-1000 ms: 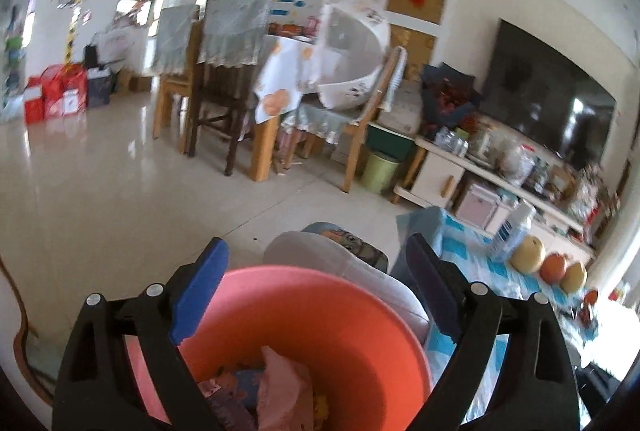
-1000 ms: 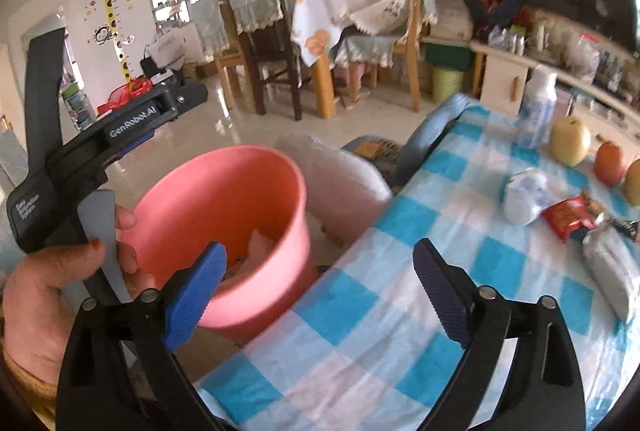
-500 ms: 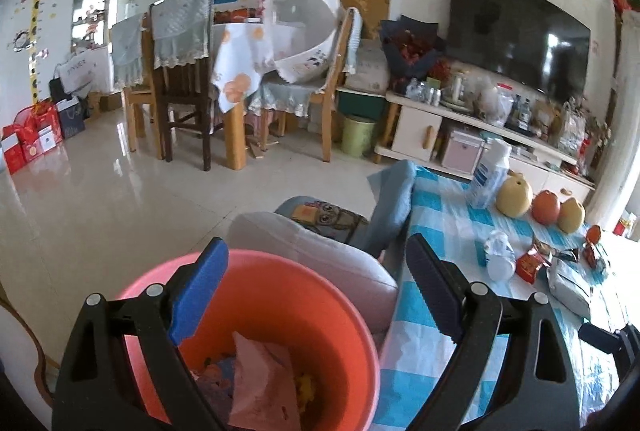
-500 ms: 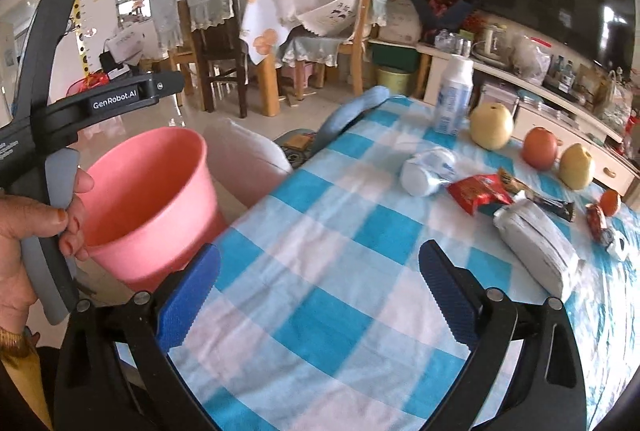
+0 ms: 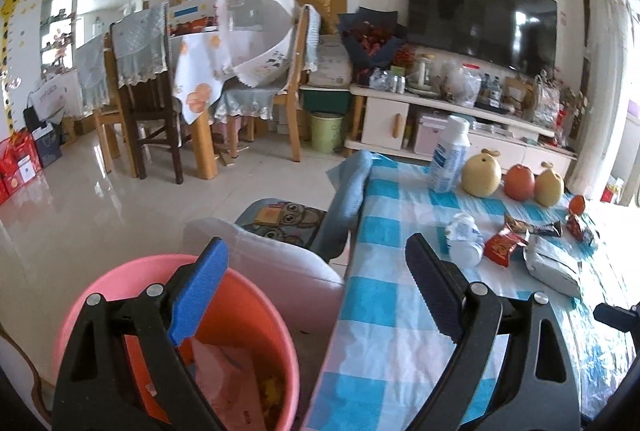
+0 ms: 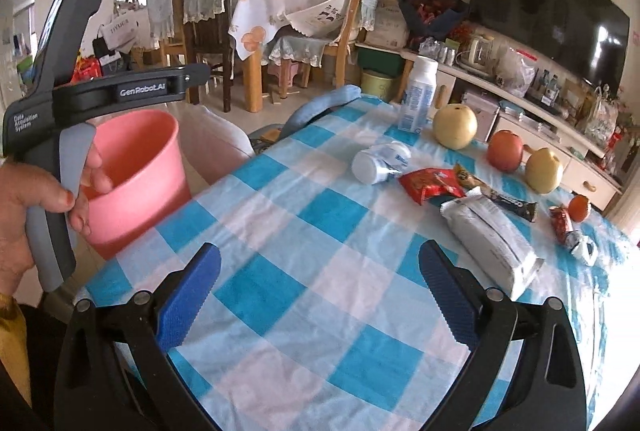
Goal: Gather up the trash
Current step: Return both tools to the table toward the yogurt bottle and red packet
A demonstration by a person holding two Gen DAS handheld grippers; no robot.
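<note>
Blue-and-white checked cloth covered the tabletop, with a dining set and a dark television behind it. Left hand-held gripper: jaws wide, nothing between the pads, hanging over the pink bucket at 7 o'clock in the left wrist view; crumpled paper lay inside the bucket. Right hand-held gripper: jaws wide and empty above the cloth. Trash lay at 2 o'clock from it: a crushed white bottle, just beside it a red snack wrapper, a dark bar wrapper, a white pack and small wrappers near the far edge. An upright bottle and fruit stood beyond. A hand gripped the left tool's handle at 9 o'clock.
</note>
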